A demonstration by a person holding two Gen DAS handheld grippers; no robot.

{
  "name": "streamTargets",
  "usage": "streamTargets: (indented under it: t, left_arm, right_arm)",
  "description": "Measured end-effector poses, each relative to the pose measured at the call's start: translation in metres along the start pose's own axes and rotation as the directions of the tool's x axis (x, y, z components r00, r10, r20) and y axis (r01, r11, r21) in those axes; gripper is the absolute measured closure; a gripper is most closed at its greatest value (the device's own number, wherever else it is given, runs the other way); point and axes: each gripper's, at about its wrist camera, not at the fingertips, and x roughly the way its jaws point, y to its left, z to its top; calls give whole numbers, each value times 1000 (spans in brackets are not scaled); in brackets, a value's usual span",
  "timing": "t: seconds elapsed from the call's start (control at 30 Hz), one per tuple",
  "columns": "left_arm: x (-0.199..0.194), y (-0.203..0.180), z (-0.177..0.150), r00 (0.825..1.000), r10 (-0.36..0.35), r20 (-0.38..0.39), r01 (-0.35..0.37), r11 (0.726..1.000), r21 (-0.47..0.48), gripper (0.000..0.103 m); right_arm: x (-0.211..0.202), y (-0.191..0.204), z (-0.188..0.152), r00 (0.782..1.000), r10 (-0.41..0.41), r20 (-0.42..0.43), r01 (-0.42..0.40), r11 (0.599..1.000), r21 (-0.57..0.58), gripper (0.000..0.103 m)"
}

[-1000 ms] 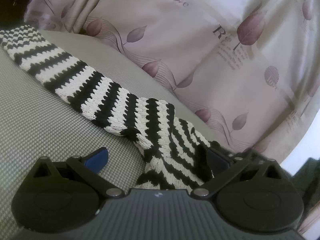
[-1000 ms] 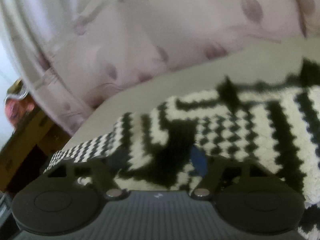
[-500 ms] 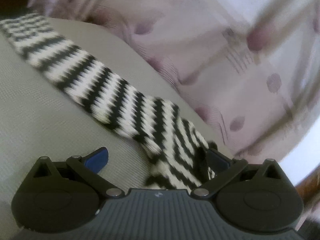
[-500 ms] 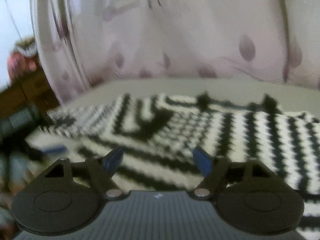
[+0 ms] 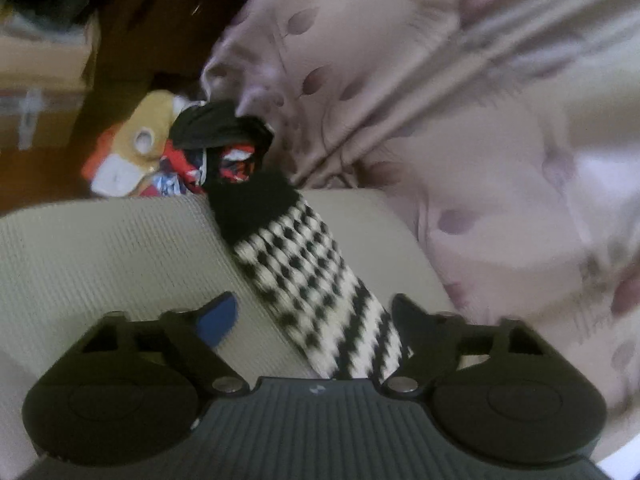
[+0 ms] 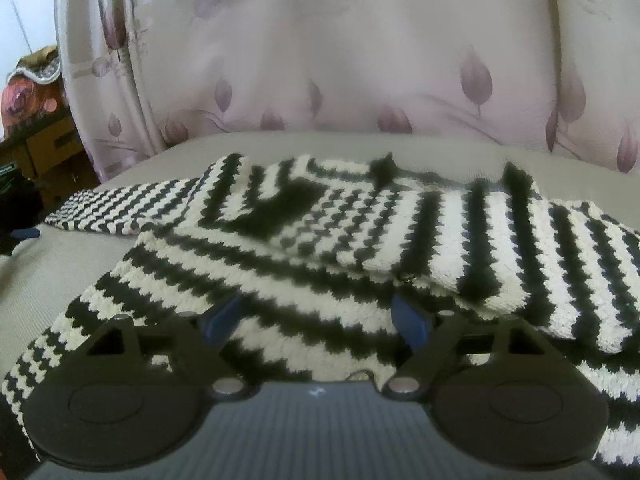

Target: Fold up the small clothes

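Observation:
A black-and-white striped knit garment (image 6: 360, 232) lies on the grey surface (image 6: 60, 272) in the right wrist view, with one sleeve folded across its body. My right gripper (image 6: 320, 316) is open just above the garment's near edge, with nothing between its jaws. In the left wrist view the garment's other sleeve (image 5: 304, 268), ending in a black cuff, runs from the far edge of the surface (image 5: 100, 248) down between my fingers. My left gripper (image 5: 312, 320) is open, and the sleeve lies against the right finger (image 5: 412, 320).
A pink curtain with leaf print (image 6: 340, 60) hangs right behind the surface, also in the left wrist view (image 5: 460, 120). A pile of toys and clothes (image 5: 180, 148) sits past the surface's far edge. Wooden furniture (image 6: 44, 136) stands at the left.
My right gripper has let go of the garment and opened, drawing back to the near edge. My left gripper has swung along the sleeve toward its black cuff.

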Motion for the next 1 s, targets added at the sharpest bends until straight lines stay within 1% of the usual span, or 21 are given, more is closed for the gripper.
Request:
streamTargets:
  t: [0.07,0.17,0.2,0.23,0.27,0.3,0.33,0.4,0.43,0.53,0.6,0.67,0.73,0.83,0.93,1.0]
  left_arm:
    - [11,5,14,999,-23,-25,23,1000,0,33]
    - [27,5,26,997,-45,-56,46,999,3,34]
    - [32,5,28,997,-42,-57,42,999,11,51]
    - [35,7,29,998,-27,-62,28,999,16,81]
    - [43,8,30,997,3,-76,-1,1000,27,100]
    - [49,13,28,998,9,-70,-7,999,34,96]
    - [48,14,26,999,7,-53,-5,1000,30,96]
    - [43,6,24,999,30,-17,-29,999,40,96]
    - [40,0,23,1000,22,3,-22,999,50,96]
    - [29,-29,18,999,-18,43,14,996,86,96]
    - [19,-56,14,997,-50,64,42,991,126,96]
    - [10,-86,8,993,-90,77,77,984,159,96]
    - [1,-119,-1,988,-141,71,127,977,172,96]
    - [-9,-172,-23,977,-209,45,195,955,222,96]
    - [-21,-227,-51,957,-289,-10,282,924,259,96]
    - [-27,-263,-76,940,-337,-49,336,897,286,96]
  right_arm:
    - [0,2,0,1000,-5,-1,5,1000,-9,21]
    - [1,2,0,1000,-12,-2,12,1000,-12,21]
    - [0,2,0,1000,-13,-2,13,1000,-13,21]
    - [0,2,0,1000,-14,-2,14,1000,-13,20]
    - [0,2,0,1000,-15,-2,15,1000,-14,20]
    - [0,2,0,1000,-15,-2,15,1000,-15,20]
    - [0,2,0,1000,-14,-2,14,1000,-14,20]
    - [0,1,-1,1000,-9,0,9,1000,-6,20]
    - [0,-1,-1,1000,-4,1,4,1000,0,20]
    - [-1,-10,0,1000,11,21,-12,999,53,20]
    - [-6,-19,-1,998,11,54,-17,994,111,20]
    - [-14,-30,-3,994,-1,105,-18,983,183,20]
    - [-22,-41,-5,989,-4,151,-34,969,245,20]
    - [-35,-52,-7,984,-21,177,-35,951,308,20]
    - [-49,-60,-9,981,-23,191,-41,945,324,20]
    - [-59,-66,-12,980,-41,193,-24,947,319,20]
